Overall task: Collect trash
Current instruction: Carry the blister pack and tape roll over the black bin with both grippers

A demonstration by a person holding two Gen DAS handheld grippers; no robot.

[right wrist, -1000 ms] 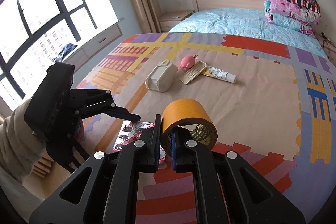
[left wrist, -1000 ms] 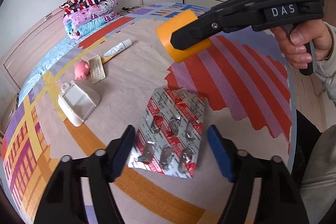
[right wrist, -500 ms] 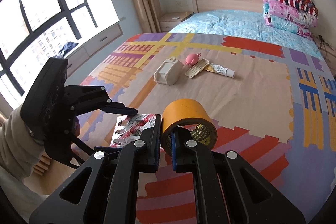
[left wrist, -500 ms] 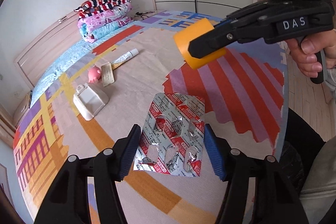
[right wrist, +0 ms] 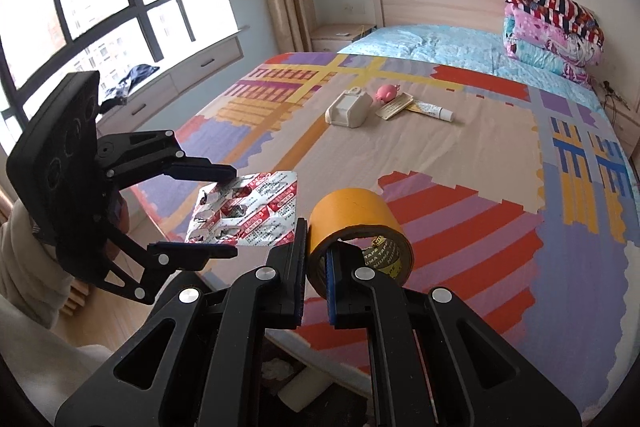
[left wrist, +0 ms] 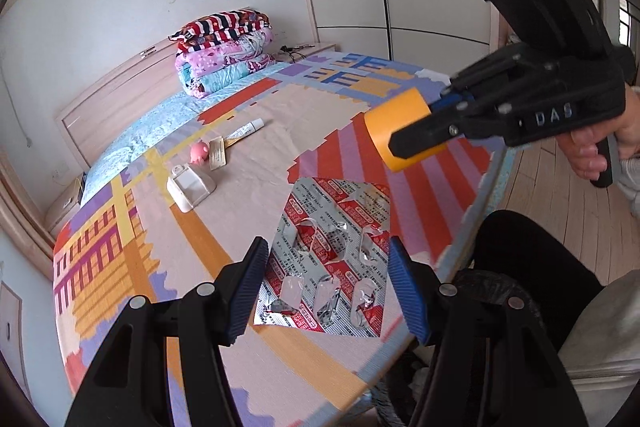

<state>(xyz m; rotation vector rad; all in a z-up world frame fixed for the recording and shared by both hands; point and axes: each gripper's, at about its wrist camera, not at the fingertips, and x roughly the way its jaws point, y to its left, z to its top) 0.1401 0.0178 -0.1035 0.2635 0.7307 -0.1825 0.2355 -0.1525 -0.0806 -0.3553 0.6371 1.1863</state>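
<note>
Bedroom light falls across the bed with its patchwork cover of red, purple and orange blocks (right wrist: 460, 155), where we are gathering rubbish near the foot edge. Our right gripper (right wrist: 317, 267) has its jaws pressed onto the wall of the orange roll of adhesive tape (right wrist: 360, 227), one finger inside the core and one outside, carrying it clear of the cover. Our left gripper (left wrist: 324, 283) hangs low over the spent silver-and-red foil blister pack (left wrist: 336, 255), jaws spread wide, one to each side of it; whether they touch it we cannot tell.

We judge this the pick-up of the blister pack, with the tape already in hand. Next we would lower and close across the thin sheet; it lies flat, so a finger must catch an edge or the foil may slide.

Both tools point up the bed, the right higher and tilted down. A dark bin (left wrist: 492, 291) shows below the bed edge. Further up lie a white plastic box (left wrist: 191, 187), a small pink pig toy (left wrist: 199, 151) and a white tube (left wrist: 246, 129).
</note>
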